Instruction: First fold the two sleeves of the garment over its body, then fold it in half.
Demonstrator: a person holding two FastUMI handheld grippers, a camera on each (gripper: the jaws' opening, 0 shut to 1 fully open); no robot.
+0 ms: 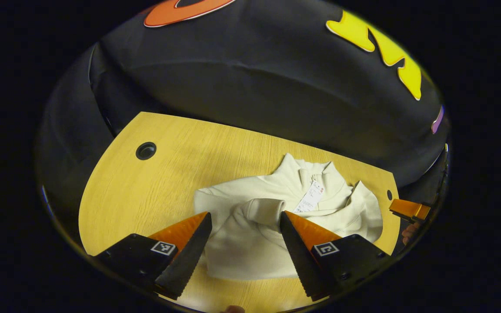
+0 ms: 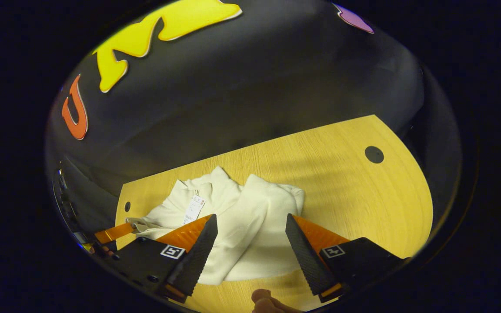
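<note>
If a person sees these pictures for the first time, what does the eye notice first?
First, the cream garment lying bunched on the wooden table, a paper tag at its collar. Next, the left gripper and the right gripper, each open above the cloth.

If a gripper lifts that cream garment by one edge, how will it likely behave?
The garment lies in soft folds and bumps, so it would probably droop and unfold. Its thick knit looks grippy, unlikely to slip. The tag at the collar may flap.
</note>
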